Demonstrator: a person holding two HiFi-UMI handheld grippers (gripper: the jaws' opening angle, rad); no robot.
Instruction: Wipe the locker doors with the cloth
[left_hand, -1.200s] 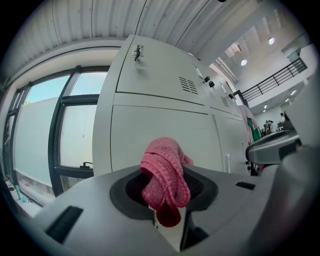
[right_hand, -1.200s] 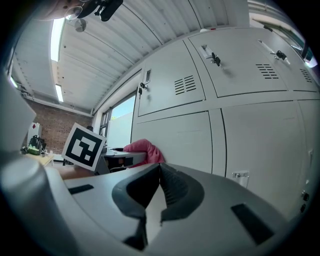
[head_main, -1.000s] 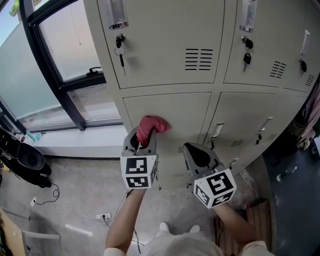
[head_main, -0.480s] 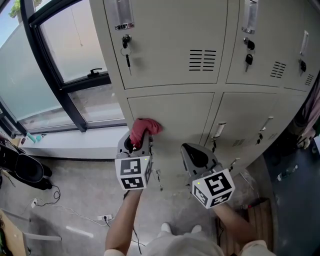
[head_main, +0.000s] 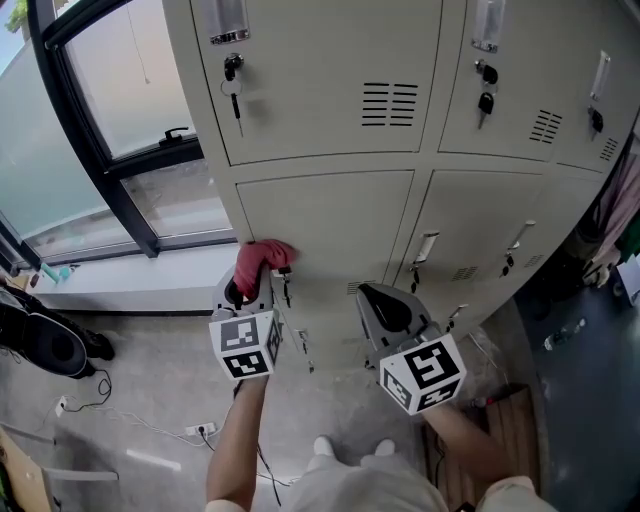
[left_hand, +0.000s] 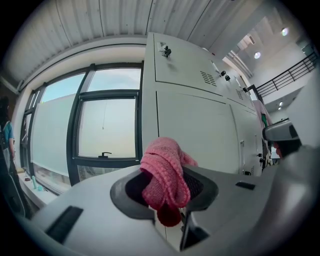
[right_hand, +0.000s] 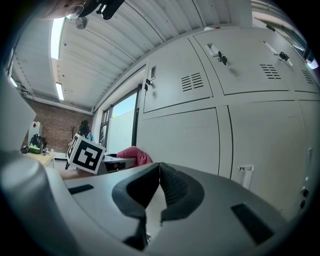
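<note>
My left gripper (head_main: 250, 282) is shut on a pink knitted cloth (head_main: 259, 260), which bunches out past the jaws (left_hand: 165, 175). The cloth touches the left edge of a lower beige locker door (head_main: 330, 225). In the left gripper view that door (left_hand: 197, 130) fills the space just beyond the cloth. My right gripper (head_main: 385, 305) hangs to the right, shut and empty, in front of the foot of the lockers. The right gripper view shows its jaws closed (right_hand: 159, 187), with the cloth (right_hand: 134, 154) and the left gripper's marker cube (right_hand: 86, 152) off to its left.
Upper locker doors (head_main: 320, 70) carry keys in their locks (head_main: 232, 85) and vent slots. More lower doors with handles (head_main: 425, 250) stand right. A dark-framed window (head_main: 120, 110) and sill lie left. Cables and a power strip (head_main: 195, 432) lie on the concrete floor.
My left gripper and the cloth have slid left and down along the lower door, from near its middle to its left edge. The right gripper has barely shifted.
</note>
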